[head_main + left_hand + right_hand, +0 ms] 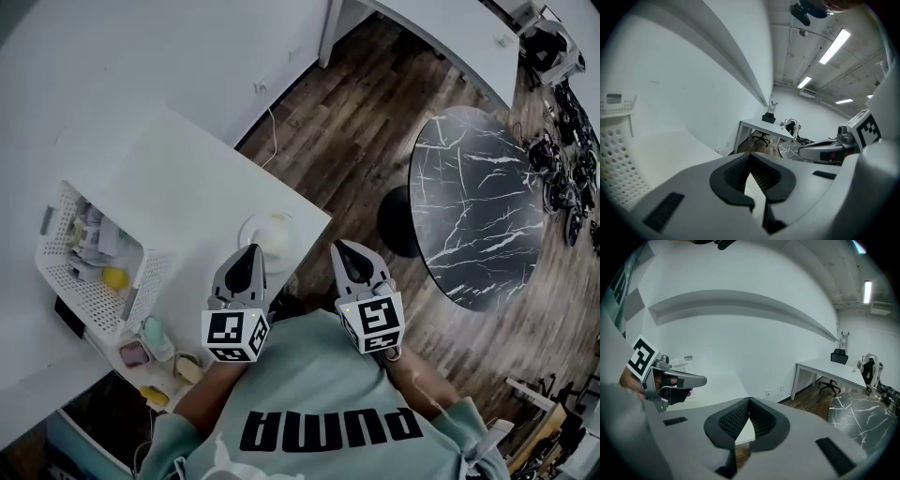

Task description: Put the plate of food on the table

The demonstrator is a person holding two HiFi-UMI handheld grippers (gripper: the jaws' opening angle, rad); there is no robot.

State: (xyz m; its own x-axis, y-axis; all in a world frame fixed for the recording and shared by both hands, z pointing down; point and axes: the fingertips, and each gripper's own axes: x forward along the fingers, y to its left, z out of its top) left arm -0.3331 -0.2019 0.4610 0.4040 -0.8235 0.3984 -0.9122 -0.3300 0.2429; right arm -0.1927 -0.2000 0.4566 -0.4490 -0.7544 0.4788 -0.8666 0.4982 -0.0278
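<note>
White plate of food (269, 236), set at near corner of white table (178, 178), close to its edge; left gripper (247, 251) just beside plate rim, right gripper (339, 246) past table edge, over floor; both with jaws closed on nothing. Risks: closed jaws knocking plate off corner; tilted lift spilling food. Plate seen from head view only; from gripper views, far desk (825, 365) and chair (839, 355) instead.

The left gripper (247, 251) and right gripper (341, 247) point forward, side by side, tilted slightly down. Both jaws are closed together.
</note>
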